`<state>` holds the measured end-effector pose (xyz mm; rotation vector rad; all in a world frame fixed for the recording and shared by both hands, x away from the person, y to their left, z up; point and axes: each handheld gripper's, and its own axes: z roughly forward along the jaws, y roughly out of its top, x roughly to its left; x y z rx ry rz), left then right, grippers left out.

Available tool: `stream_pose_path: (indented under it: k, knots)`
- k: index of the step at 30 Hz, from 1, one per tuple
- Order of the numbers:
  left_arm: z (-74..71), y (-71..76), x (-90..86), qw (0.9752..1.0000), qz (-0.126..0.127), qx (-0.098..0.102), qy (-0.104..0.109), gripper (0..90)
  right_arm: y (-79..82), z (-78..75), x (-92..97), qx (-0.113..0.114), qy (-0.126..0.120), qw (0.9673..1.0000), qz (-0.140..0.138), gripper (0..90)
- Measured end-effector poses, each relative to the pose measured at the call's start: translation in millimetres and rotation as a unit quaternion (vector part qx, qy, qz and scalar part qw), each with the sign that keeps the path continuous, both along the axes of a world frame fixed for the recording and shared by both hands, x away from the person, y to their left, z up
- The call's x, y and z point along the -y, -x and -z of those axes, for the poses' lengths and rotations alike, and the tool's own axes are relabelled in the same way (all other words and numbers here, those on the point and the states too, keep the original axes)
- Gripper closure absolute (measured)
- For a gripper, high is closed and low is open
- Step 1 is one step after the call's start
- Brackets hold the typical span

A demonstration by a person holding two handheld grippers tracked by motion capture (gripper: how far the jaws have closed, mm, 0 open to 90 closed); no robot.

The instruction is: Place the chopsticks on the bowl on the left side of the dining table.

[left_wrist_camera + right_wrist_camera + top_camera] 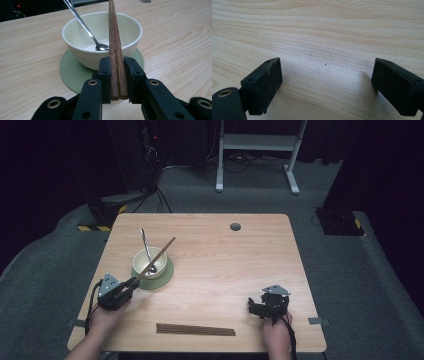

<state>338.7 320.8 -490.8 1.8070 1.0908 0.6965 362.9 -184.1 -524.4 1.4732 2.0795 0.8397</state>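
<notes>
Chopsticks (pixel 115 50) pinched tight in left gripper (pixel 117 75); right gripper (pixel 325 85) wide, empty-jawed

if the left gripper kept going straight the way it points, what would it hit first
Most likely the bowl. The left gripper is shut on a pair of chopsticks that pass over the bowl's rim, and the bowl on its green coaster stands right ahead of the jaws. How far off is hard to judge.

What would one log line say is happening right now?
left gripper: shut on chopsticks, over bowl | right gripper: open, empty | spare chopsticks: near table edge
</notes>
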Motion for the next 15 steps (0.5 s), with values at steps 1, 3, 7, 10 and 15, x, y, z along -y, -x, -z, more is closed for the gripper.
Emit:
stream_pose_path:
  k: [1,3,7,10,15]
  knots:
    - [0.0,0.7,0.7,1.0000,0.003,0.000,-0.002,76.0,0.0,0.0,0.0,0.000,0.000,1.0000,0.000,9.4]
    - [0.4,2.3,2.0,0.9999,0.011,0.000,-0.003,75.9,0.0,0.0,0.0,0.000,0.000,1.0000,0.000,9.4]
    - [0.4,5.2,3.2,0.9998,0.022,-0.001,-0.003,76.0,0.0,0.0,0.0,0.000,0.000,1.0000,0.000,9.4]
    - [0.4,6.4,3.5,0.9997,0.025,-0.001,-0.001,75.9,0.0,0.0,0.0,0.000,0.000,1.0000,-0.001,9.5]
    - [0.0,5.0,2.8,0.9998,0.018,0.000,-0.004,70.2,0.2,0.0,-0.4,0.000,0.000,1.0000,-0.001,9.7]
